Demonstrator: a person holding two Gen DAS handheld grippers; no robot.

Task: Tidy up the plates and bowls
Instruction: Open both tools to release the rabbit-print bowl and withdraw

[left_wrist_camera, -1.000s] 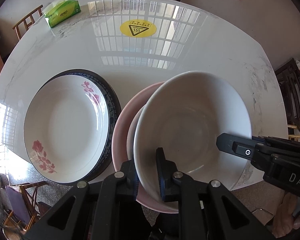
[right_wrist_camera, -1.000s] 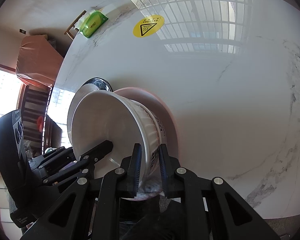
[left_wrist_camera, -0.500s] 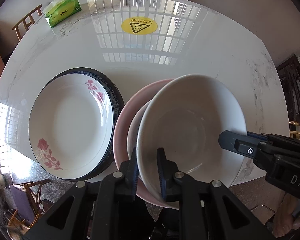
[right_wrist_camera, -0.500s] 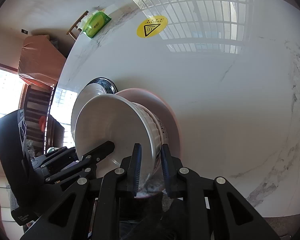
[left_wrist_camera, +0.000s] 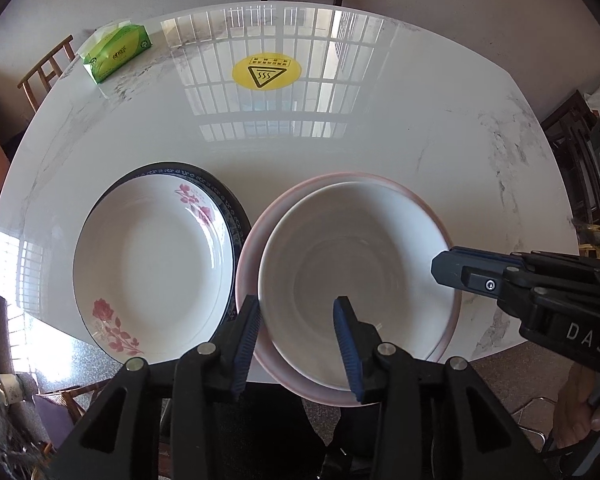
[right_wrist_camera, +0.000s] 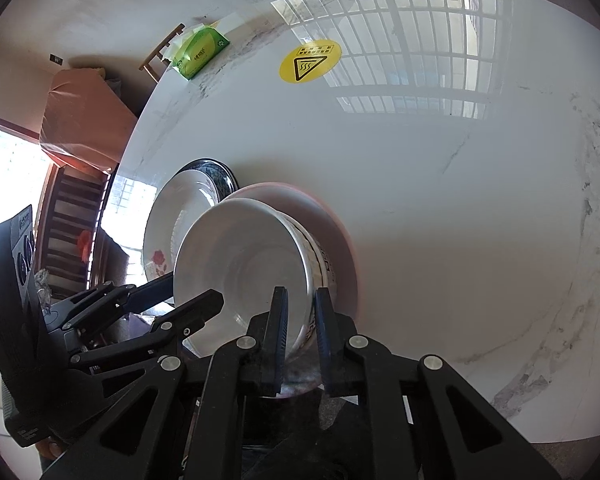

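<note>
Glossy round white bowl in right gripper's pinch, left gripper spread.

white marble table bears stacked plates, pink plate, tissue pack, yellow sticker.

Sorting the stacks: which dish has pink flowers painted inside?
The white plate on the dark-rimmed plate, left of the plain white bowl on the pink plate.

Both wrist cameras look steeply down, sharing the white bowl.
</note>
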